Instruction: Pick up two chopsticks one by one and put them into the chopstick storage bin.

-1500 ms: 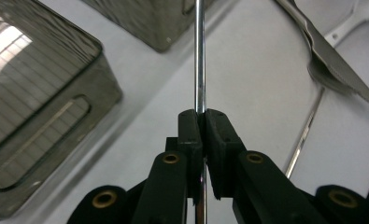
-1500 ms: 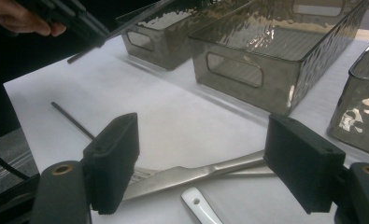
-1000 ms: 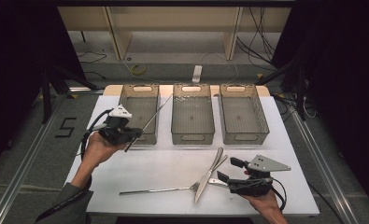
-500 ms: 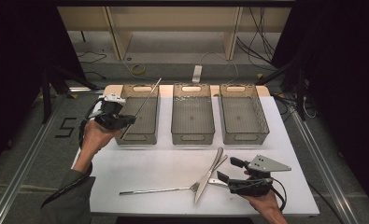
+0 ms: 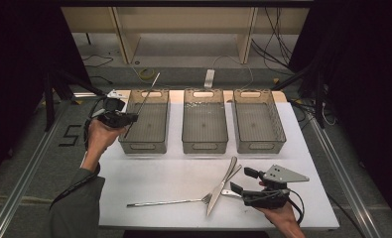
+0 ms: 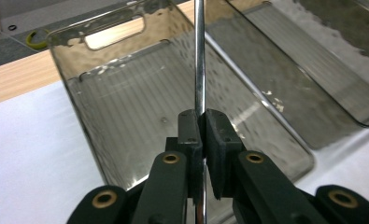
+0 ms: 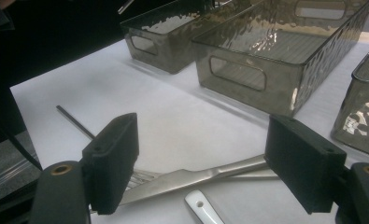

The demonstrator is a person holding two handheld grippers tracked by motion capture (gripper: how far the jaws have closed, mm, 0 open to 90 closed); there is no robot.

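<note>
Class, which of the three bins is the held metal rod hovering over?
The leftmost bin; the rod crosses above it, while the other two stand apart.

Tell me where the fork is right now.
In the high view the fork lies on the white table near its front edge, tines touching the knife, just left of the right gripper.

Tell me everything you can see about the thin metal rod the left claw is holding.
The thin metal rod is slim, straight and shiny, like polished steel, probably a utensil handle; its working end cannot be made out. The left claw is shut on it, the black pads pinching it from both sides. In the high view it slants up and away from the claw over the leftmost smoky clear bin, its far tip reaching past the bin's back rim. It looks clear of the bin, touching nothing but the pads.
</note>
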